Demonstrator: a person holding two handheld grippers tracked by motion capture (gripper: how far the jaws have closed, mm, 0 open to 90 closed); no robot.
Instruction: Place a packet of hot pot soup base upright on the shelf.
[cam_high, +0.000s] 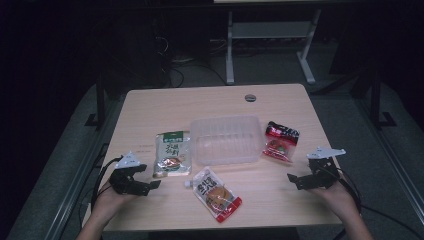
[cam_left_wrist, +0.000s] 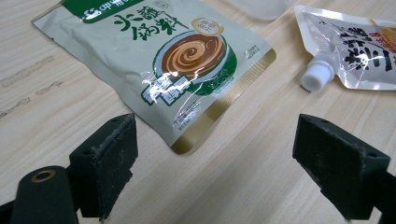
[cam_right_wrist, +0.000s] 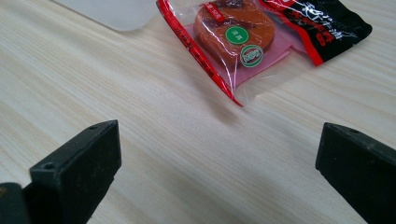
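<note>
A clear plastic container (cam_high: 225, 140) stands at the table's middle. Left of it lies a green-and-white sauce packet (cam_high: 172, 154) (cam_left_wrist: 159, 56). A red-and-black snack packet (cam_high: 281, 141) (cam_right_wrist: 252, 37) lies to the container's right. Nearer me is a white-and-red spout pouch (cam_high: 216, 194) (cam_left_wrist: 359, 51) with a white cap. My left gripper (cam_high: 150, 176) (cam_left_wrist: 215, 140) hovers open just short of the sauce packet's near corner. My right gripper (cam_high: 300, 170) (cam_right_wrist: 219, 135) is open over bare wood, a little short of the snack packet. Nothing is between either pair of jaws.
The wooden table (cam_high: 280, 205) has a round cable hole (cam_high: 250, 97) at its far edge. Behind it stand a white desk frame (cam_high: 270, 45) and dark floor. Cables trail from both grippers off the table's sides.
</note>
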